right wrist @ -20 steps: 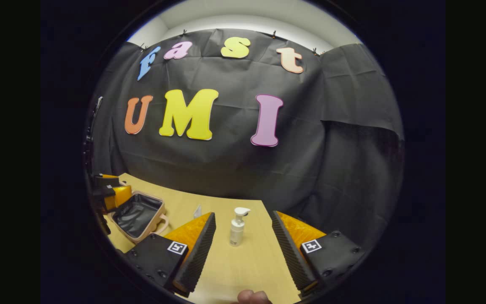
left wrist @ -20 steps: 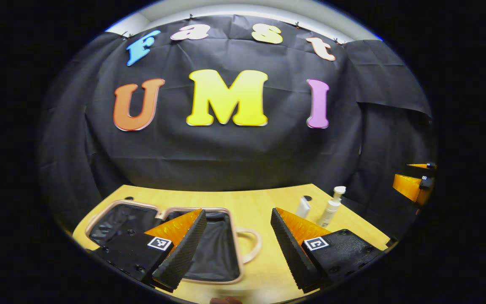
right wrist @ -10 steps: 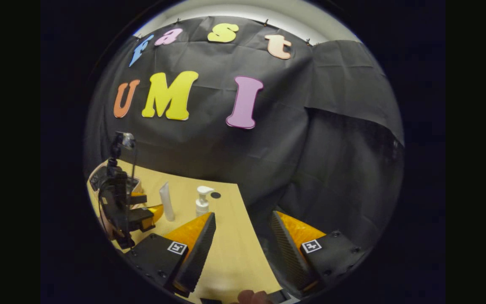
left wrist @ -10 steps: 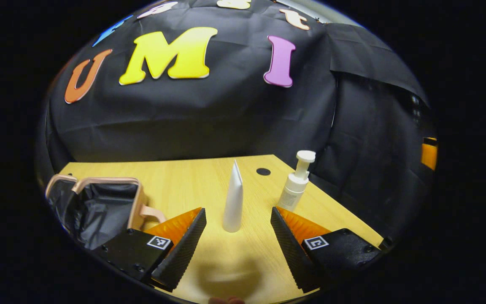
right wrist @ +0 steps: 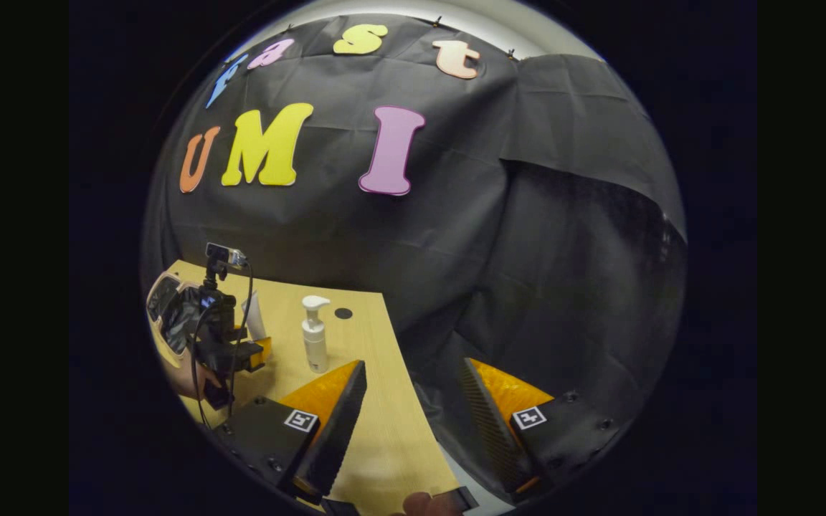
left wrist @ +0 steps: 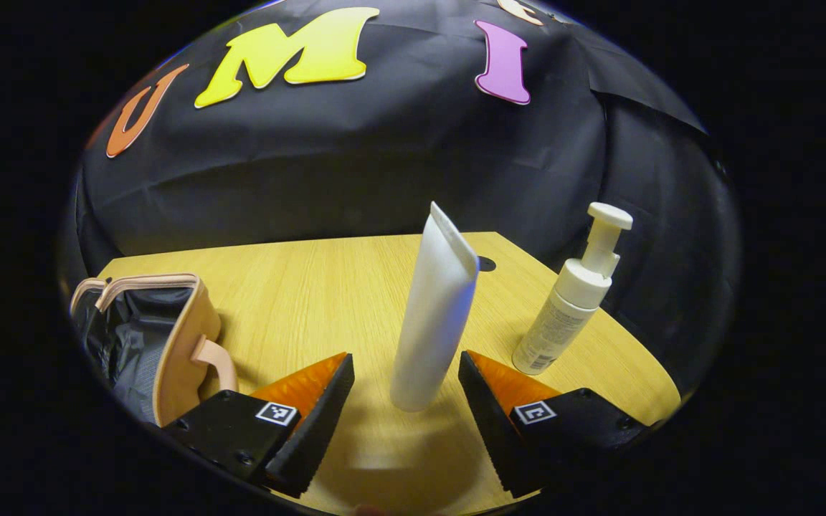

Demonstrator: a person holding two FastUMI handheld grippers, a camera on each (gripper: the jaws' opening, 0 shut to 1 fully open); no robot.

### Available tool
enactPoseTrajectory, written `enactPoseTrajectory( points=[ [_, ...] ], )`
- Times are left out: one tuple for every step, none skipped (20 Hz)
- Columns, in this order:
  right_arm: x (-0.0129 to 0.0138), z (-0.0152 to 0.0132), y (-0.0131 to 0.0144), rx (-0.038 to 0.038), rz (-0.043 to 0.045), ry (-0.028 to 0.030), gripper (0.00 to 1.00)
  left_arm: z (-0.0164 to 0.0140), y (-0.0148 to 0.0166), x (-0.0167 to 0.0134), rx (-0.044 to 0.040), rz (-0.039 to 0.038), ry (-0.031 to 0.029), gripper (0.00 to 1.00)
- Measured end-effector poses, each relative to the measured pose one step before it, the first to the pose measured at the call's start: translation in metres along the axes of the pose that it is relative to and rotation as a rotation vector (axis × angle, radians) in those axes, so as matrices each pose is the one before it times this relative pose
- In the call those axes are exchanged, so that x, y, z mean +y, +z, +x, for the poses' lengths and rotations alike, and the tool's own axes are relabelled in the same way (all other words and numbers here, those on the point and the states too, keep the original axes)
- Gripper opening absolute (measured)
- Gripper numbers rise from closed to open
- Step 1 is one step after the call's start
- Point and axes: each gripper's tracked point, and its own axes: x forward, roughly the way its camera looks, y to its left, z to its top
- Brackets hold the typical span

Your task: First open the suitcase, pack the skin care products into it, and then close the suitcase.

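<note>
Left gripper [left wrist: 402, 401] spread wide, white tube [left wrist: 433, 315] standing upright between its fingers, untouched. Pump bottle [left wrist: 572, 294] just right of tube; open suitcase [left wrist: 162, 330] well left of it, all on wooden table [left wrist: 298, 287]. Right gripper [right wrist: 409, 423] spread, empty, right of tube.

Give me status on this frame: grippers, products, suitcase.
Left gripper open, straddling the upright tube, not touching. Right gripper open, empty, at the table edge. Pump bottle upright beside the tube. Suitcase open. Nothing in the way.
</note>
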Motion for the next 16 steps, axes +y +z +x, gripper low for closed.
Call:
enactPoseTrajectory(
  points=[
    [0.00100,0.00119,-0.00068,0.00204,-0.00053,0.00136,0.78,0.00455,0.00014,0.00270,0.00148,0.00779,0.00100,0.88],
    [0.00300,0.00276,-0.00057,0.00311,-0.00174,0.00317,0.78,0.00390,0.00090,0.00184,0.00318,0.00755,0.00317,0.83],
    [0.00144,0.00174,0.00045,0.00090,-0.00197,0.00261,0.78,0.00154,-0.00126,-0.00177,0.00467,-0.00255,-0.00779,0.80],
    [0.00210,0.00187,-0.00031,0.00131,-0.00299,0.00401,0.80,0.00187,-0.00095,-0.00195,0.00591,-0.00599,-0.01089,0.75],
    [0.00319,0.00128,0.00103,0.00069,-0.00239,0.00508,0.80,0.00111,0.00064,-0.00208,0.00235,0.00306,-0.00938,0.79],
    [0.00396,0.00254,-0.00116,0.00472,-0.00212,0.01169,0.80,0.00106,0.00362,-0.00122,-0.01028,0.01024,-0.00861,0.72],
    [0.00462,0.00217,-0.00031,0.00172,-0.00599,0.01216,0.80,0.00156,0.00288,0.00242,-0.00728,0.00765,0.00755,0.54],
    [0.00537,0.00255,0.00014,-0.00138,-0.01430,0.01447,0.80,-0.00320,0.00041,0.00133,0.00296,-0.00234,-0.00725,0.47],
    [0.00402,0.00285,0.00063,-0.00056,-0.00527,0.01277,0.80,-0.00287,-0.00036,0.00033,0.00238,-0.00926,-0.00191,0.53],
    [0.00537,0.00421,-0.00113,0.00168,0.00225,0.01761,0.80,-0.00382,0.00131,0.00179,-0.00004,-0.00713,0.00011,0.44],
    [0.00707,0.00497,-0.00186,0.00008,0.00394,0.01969,0.80,-0.00814,0.00350,0.00108,-0.00535,-0.00576,-0.00099,0.44],
    [0.00999,0.00599,-0.00415,0.00724,-0.00168,0.02724,0.78,-0.00868,0.00505,0.00148,-0.00868,-0.00636,-0.00390,0.43],
    [0.01151,0.00953,-0.00880,0.00922,-0.00498,0.02732,0.80,-0.00916,0.00432,-0.00014,-0.00623,-0.00410,-0.00501,0.43],
    [0.01070,0.00912,-0.00697,0.01417,-0.00538,0.02813,0.80,-0.00969,0.00397,0.00056,-0.00396,-0.00700,-0.00459,0.43],
    [0.01009,0.00999,-0.00475,0.00838,0.00079,0.02748,0.80,-0.01054,0.00416,0.00028,-0.00569,-0.00885,-0.00119,0.43],
    [0.00730,0.00919,-0.00422,0.00751,0.00510,0.02401,0.80,-0.01093,0.00284,0.00113,-0.00143,-0.00973,0.00028,0.43]
  ],
)
